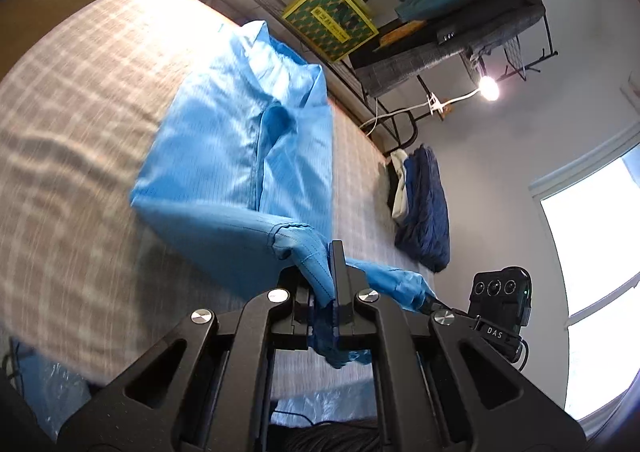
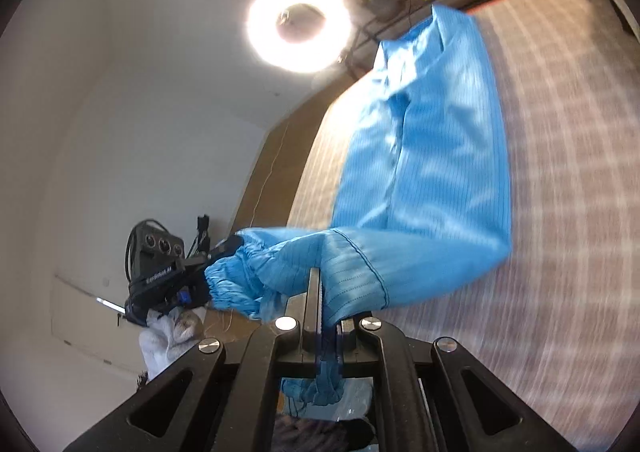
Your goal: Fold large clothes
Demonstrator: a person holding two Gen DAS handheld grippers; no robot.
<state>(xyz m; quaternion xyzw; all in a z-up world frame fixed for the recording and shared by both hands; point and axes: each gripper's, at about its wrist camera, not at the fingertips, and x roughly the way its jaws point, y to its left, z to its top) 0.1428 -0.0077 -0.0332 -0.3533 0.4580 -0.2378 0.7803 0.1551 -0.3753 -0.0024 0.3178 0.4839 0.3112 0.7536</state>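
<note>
Light-blue striped fabric garment (image 1: 248, 156) stretches ahead of us on the checked bed (image 1: 80, 100); left gripper (image 1: 334, 276) and right gripper (image 2: 320, 292) pinch its near edge. We should lift evenly, keeping it taut.

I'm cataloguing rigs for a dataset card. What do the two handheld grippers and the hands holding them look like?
Both are matte black linkage frames with round silver pivot bolts and flat black fingers. The left gripper carries blue trim near the fingers and a three-lens camera block; the right gripper has one too, with cables and white lettering. A white glove covers the left hand.
</note>
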